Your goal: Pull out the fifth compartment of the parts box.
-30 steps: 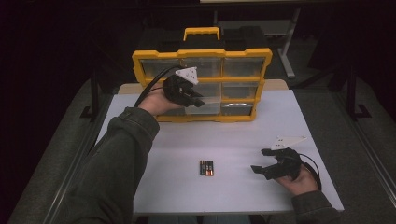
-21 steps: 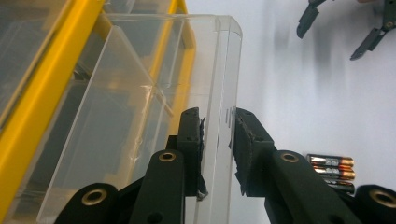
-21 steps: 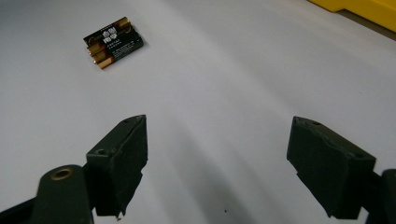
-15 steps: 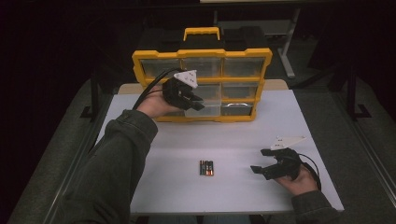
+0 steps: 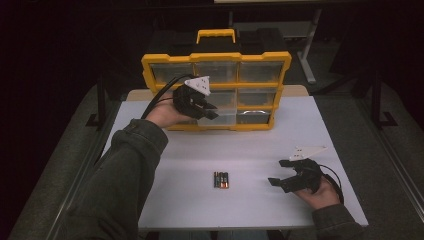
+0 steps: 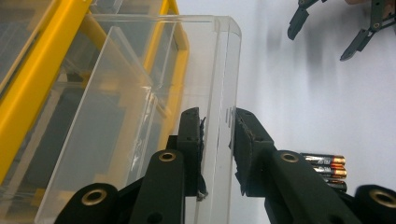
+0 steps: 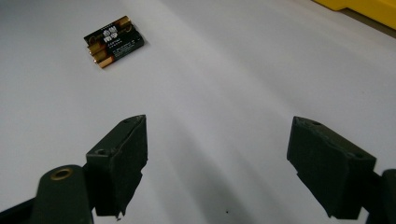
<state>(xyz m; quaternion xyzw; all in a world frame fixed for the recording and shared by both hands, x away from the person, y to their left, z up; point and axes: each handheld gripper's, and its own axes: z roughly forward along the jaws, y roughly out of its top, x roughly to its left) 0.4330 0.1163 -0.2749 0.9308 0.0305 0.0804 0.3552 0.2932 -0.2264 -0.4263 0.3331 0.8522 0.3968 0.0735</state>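
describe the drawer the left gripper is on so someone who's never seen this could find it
Start at the yellow organiser standing at the far edge of the white table. In its bottom row, the clear drawer sits slid partly out toward the person. Unlike the drawers flush in the frame, its front wall is pinched between the fingers of the left gripper.

A pack of batteries [image 5: 221, 179] lay near the front of the white table [image 5: 260, 145], well apart from everything else. Behind the table stood a dark frame with metal legs [image 5: 306, 55] on the floor.
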